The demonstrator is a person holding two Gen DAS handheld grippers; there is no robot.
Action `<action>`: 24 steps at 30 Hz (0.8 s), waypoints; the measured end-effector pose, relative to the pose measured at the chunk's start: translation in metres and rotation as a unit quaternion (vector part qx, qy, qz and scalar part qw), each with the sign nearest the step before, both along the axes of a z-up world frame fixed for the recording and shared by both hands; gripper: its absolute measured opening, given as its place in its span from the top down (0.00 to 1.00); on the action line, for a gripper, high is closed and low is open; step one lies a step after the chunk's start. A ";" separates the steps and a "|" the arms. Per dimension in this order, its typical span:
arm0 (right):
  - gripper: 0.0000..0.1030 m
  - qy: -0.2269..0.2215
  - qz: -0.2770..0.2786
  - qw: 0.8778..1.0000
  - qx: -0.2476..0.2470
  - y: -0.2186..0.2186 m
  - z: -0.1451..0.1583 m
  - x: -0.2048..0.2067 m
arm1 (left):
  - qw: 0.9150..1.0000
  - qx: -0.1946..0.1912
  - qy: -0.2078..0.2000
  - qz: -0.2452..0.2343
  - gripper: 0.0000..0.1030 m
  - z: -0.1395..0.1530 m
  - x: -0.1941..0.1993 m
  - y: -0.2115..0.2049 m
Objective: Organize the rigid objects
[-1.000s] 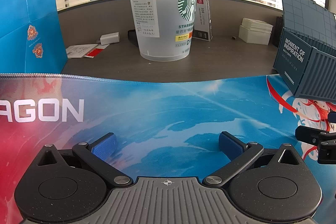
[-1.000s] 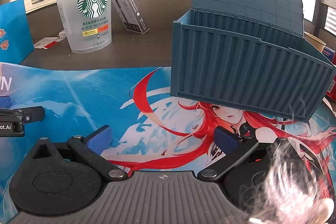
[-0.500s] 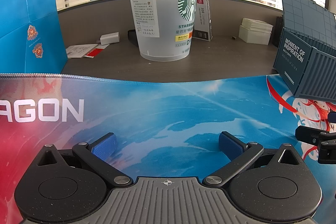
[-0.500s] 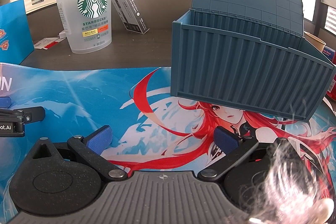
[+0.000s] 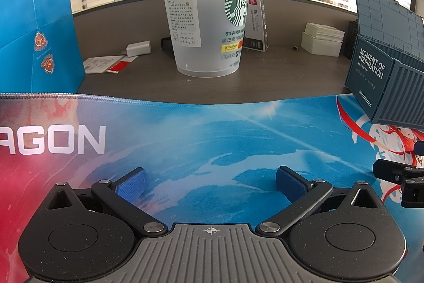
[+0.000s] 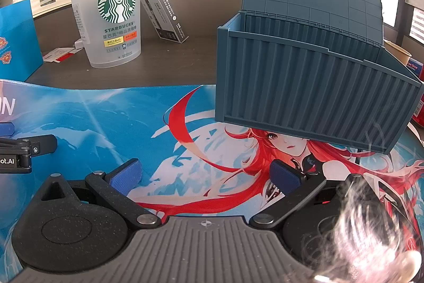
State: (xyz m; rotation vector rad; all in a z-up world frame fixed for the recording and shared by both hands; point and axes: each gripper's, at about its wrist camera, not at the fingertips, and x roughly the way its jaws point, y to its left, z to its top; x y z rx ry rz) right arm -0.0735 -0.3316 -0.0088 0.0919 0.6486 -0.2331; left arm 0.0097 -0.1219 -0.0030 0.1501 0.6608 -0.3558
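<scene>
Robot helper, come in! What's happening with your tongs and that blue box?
Left tongs open, empty. Right tongs open, empty. Blue box lid up, untouched. Nothing blocking.

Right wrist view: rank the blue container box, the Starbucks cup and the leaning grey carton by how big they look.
1. Blue container box, largest, though it sits nearest the camera.
2. Starbucks cup.
3. Grey carton, smallest, though partly hidden behind the cup and farther back.
</scene>
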 end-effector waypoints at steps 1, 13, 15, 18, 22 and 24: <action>0.00 0.000 0.000 1.000 0.000 0.001 0.000 0.000 | 1.000 0.000 0.000 0.000 0.00 0.000 0.000 0.000; 0.00 0.000 0.000 1.000 0.000 0.000 0.000 0.000 | 1.000 0.000 0.000 0.000 0.00 0.000 0.000 0.000; 0.00 0.000 0.000 1.000 0.000 0.000 0.000 0.000 | 1.000 0.000 0.000 0.000 0.00 0.000 0.000 0.000; 0.00 0.000 0.000 1.000 0.000 0.001 0.000 0.001 | 1.000 0.000 0.000 0.000 0.00 0.000 0.000 0.000; 0.00 0.000 0.000 1.000 0.000 0.001 0.000 0.001 | 1.000 0.000 0.000 0.000 0.00 0.000 0.000 0.000; 0.00 0.000 0.000 1.000 0.000 0.000 0.000 0.001 | 1.000 0.000 0.000 0.000 0.00 0.000 0.000 0.000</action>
